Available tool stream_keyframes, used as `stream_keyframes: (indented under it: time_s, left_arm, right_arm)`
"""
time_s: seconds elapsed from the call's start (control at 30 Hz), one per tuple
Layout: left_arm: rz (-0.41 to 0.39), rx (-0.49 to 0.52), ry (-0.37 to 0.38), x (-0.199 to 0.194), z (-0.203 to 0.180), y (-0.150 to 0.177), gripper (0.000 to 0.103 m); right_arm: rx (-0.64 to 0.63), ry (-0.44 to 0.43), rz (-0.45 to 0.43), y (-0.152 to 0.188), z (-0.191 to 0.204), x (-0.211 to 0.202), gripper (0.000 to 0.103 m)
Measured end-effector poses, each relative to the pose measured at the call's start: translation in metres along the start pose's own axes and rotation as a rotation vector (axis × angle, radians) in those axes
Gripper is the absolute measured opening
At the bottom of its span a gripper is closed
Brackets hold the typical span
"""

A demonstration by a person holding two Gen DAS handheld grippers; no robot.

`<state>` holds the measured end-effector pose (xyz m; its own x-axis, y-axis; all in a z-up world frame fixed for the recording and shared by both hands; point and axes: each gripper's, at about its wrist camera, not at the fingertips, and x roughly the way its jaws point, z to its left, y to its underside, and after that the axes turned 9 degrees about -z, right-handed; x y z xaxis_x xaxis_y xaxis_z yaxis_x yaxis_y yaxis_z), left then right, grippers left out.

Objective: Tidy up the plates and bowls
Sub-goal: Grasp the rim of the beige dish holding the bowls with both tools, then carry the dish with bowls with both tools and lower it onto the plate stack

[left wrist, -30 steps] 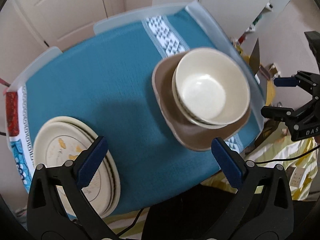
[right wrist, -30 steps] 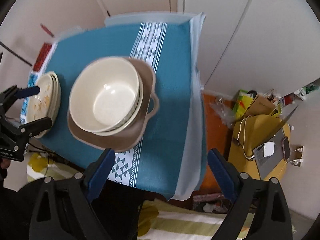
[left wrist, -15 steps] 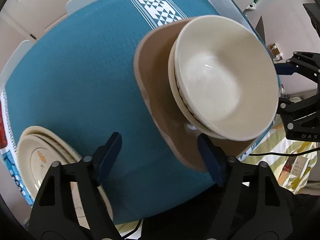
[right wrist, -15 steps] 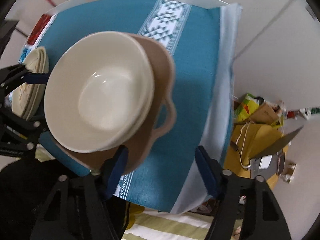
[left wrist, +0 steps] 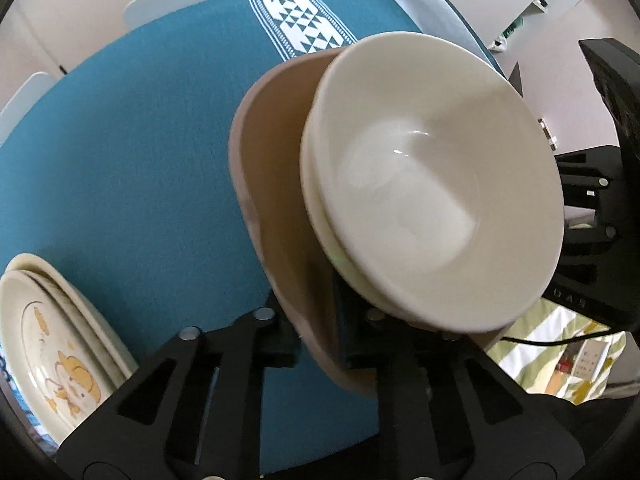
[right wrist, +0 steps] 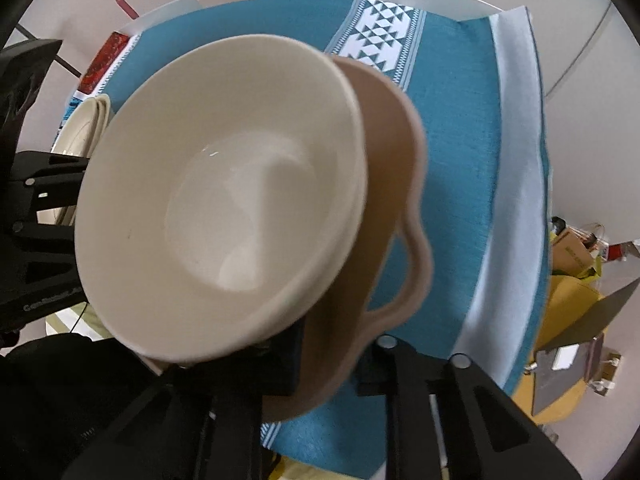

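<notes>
Two cream bowls (left wrist: 432,184) nested, seated in a brown handled dish (left wrist: 276,200); the stack is tilted. Cream plates (left wrist: 52,344), stacked, cartoon print on the top one, lie at the tabletop's left edge.

The brown dish (left wrist: 276,184) and cream bowls (left wrist: 432,184) hid both grippers' jaws; the plate stack (left wrist: 52,336) was cropped.

My right gripper (right wrist: 326,354) pinches the brown dish (right wrist: 384,216) with the white bowls (right wrist: 224,200) stacked inside, above the blue cloth (right wrist: 460,128).
</notes>
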<state>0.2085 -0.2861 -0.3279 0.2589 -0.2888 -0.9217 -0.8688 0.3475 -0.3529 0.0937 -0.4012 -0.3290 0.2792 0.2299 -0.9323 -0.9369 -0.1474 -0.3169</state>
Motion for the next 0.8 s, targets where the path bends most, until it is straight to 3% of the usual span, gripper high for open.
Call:
stream_keyframes:
  time_s: [0.23,0.8]
  left_arm:
    - [-0.057,0.039,-0.07,-0.003,-0.01,0.006,0.01]
    - [-0.135,0.029,-0.111,-0.028,-0.021,0.009,0.01]
  right_arm:
    - [0.023,-0.009,-0.059,0.008,-0.005,-0.009,0.014]
    - [-0.015,0.033,-0.144,0.018,0.0,-0.034,0.014]
